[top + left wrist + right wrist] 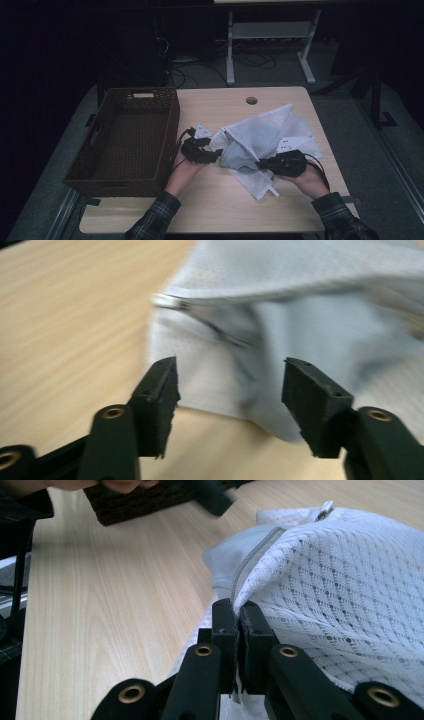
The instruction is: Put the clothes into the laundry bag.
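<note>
MESH BAG HELD AT ZIP EDGE, LEFT JAWS STANDING OFF

Nearest the person, two plaid sleeves come in over the front edge of the bench (215,210). The right gripper (265,163) has its jaws closed on the white mesh laundry bag (265,132); in the right gripper view the two pads pinch the mesh edge (239,611) right beside the zip track (260,547). This grip appears intended to anchor one lip of the opening so the bag mouth stays raised and accessible.

The left gripper (212,156) sits just left of the bag. Its jaws stand apart with nothing between them; in the left gripper view the pale grey garment (310,340) and the zip pull (170,301) lie ahead of the pads, not touching them. The gripper is probably placed to take hold of the garment or the opposite lip of the mouth.

The bag lies crumpled at bench centre-right, its long axis running diagonally from the near side towards the far right corner, with the open mouth facing left, towards the left gripper. The grey garment shows at that mouth, partly inside the mesh.

Farther left, the dark wicker basket (100,170) rests on the left side of the bench, well apart from the bag. Beyond the bag, a round cable hole (251,100) sits near the far edge
</note>
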